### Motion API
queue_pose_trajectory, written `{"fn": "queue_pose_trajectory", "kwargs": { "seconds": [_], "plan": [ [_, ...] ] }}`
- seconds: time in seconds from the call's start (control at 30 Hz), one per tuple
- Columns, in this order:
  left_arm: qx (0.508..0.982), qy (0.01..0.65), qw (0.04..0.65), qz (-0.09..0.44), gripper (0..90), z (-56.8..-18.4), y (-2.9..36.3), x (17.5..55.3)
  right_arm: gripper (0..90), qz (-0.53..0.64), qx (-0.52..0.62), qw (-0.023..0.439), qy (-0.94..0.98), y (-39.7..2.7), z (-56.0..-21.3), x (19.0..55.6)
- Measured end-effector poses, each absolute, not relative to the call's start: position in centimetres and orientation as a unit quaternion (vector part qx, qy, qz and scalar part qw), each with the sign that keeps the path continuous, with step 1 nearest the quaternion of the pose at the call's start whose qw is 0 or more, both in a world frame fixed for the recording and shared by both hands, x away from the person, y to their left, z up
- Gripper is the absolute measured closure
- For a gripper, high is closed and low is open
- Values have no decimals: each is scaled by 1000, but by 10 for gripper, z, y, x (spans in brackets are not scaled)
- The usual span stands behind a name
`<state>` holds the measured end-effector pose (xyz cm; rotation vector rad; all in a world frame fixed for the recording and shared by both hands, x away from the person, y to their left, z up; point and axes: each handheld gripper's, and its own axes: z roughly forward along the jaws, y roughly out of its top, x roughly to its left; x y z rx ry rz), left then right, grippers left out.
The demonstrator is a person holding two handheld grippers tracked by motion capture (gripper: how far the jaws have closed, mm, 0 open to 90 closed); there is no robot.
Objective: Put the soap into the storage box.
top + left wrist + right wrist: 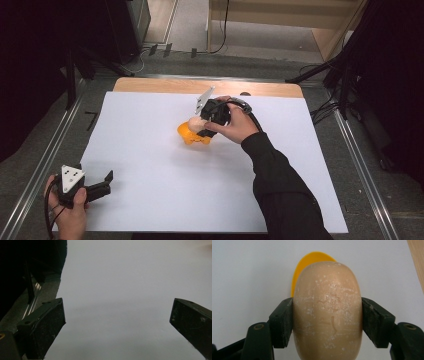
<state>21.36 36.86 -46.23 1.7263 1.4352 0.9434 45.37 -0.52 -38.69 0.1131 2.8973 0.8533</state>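
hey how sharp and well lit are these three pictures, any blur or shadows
High view: evenly lit white sheet, dark surroundings, slightly soft. Left gripper view: dim; the open left claw is blurred at its edges, and a faint shadow band crosses the sheet. Right gripper view: bright and sharp; the tan rounded object shows white scuffs in the right claw.

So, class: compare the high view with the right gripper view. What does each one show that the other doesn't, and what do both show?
High view alone: the left gripper, open near the sheet's near-left corner, both hands, the black sleeve, the floor around the table.

Right gripper view alone: the beige oval block's scuffed, white-flecked surface, and both black fingers pressed against its sides.

Both: the right gripper shut on that block, the orange piece beyond it, the white sheet, the wooden table edge.
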Motion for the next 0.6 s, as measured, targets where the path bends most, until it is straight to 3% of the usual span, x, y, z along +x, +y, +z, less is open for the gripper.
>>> {"fn": "queue_pose_trajectory", "kwargs": {
  "seconds": [0.6],
  "plan": [
    [664,552,350,363,5,-462,369,213,328,273,27,54,960,7,-393,462]
  ]
}}
